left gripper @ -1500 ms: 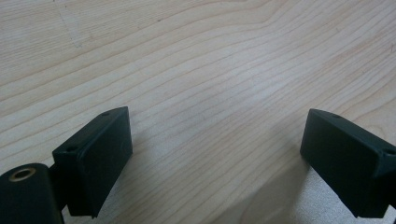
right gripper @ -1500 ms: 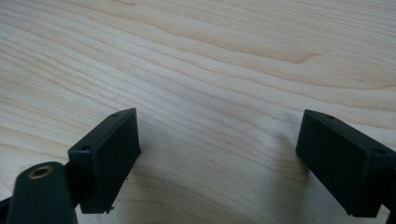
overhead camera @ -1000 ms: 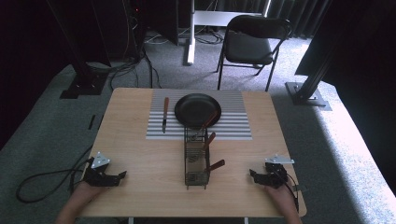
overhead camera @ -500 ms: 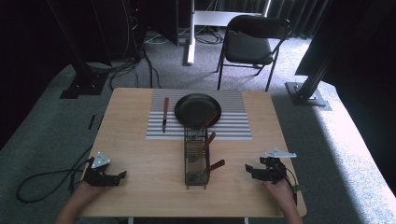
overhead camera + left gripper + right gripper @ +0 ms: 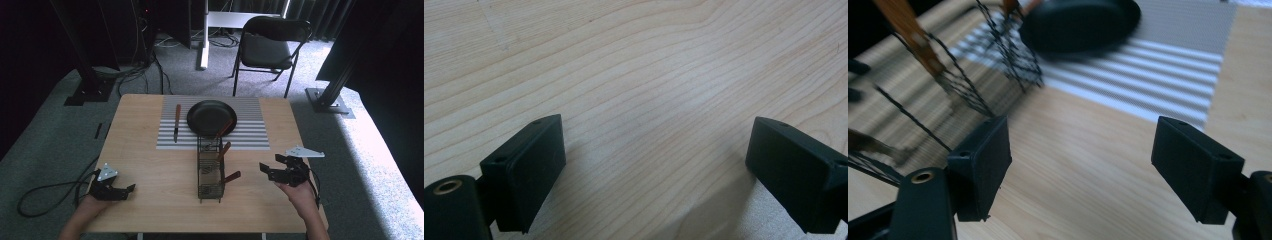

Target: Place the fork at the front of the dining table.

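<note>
on the surface (image 5: pixel 150 165) a mat (image 5: pixel 250 132) lies at the back, a pan (image 5: pixel 210 116) on it, a knife (image 5: pixel 176 121) left of the pan, a wire rack (image 5: pixel 210 170) in front holding utensils (image 5: pixel 224 150).

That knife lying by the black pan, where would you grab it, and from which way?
Probably by the brown handle, the far end of the knife, coming straight down with the jaws across its width. It lies flat on the striped mat, left of the pan, with bare mat on both sides, and the handle is thicker than the blade.
</note>
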`<state>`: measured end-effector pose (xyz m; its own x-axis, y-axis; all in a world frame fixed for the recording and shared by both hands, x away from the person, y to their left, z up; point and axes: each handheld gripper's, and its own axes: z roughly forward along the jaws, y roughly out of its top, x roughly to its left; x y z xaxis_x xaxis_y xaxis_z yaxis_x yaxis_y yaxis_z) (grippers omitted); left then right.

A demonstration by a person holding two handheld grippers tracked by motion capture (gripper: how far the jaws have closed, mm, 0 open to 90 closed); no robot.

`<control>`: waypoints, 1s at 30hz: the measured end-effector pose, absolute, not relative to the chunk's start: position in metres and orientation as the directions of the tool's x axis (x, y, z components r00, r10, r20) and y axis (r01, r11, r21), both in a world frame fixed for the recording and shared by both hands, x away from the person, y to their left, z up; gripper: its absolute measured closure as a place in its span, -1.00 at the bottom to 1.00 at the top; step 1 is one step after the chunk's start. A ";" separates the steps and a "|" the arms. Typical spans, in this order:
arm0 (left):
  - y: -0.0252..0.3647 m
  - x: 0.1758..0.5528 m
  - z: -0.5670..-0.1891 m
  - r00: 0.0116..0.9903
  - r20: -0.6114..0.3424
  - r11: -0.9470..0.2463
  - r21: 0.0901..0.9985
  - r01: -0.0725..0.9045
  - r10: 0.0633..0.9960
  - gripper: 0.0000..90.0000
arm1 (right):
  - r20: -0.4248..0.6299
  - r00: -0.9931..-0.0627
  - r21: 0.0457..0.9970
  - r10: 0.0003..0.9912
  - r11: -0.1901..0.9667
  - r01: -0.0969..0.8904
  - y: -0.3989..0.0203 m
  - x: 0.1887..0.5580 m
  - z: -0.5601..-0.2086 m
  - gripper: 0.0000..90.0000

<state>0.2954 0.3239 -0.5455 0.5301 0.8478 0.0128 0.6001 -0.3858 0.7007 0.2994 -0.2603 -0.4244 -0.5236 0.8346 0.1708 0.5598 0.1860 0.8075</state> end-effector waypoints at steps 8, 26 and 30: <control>0.324 0.295 -0.545 0.530 0.012 -0.386 0.700 0.601 0.848 -0.80 | 0.169 -0.595 0.841 0.786 0.200 0.503 -0.228 0.301 -0.378 -0.49; 0.324 0.295 -0.545 0.530 0.012 -0.385 0.700 0.601 0.848 -0.80 | 0.193 -0.676 0.794 0.711 0.292 0.534 -0.159 0.325 -0.376 -0.32; 0.324 0.295 -0.545 0.530 0.012 -0.385 0.700 0.601 0.848 -0.80 | 0.223 -0.691 0.777 0.688 0.302 0.552 -0.151 0.329 -0.379 -0.14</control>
<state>0.2954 0.3239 -0.5455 0.5302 0.8478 0.0117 0.6008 -0.3854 0.7004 0.3295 -0.1508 -0.3792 -0.6907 0.6878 0.2234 0.5518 0.3016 0.7775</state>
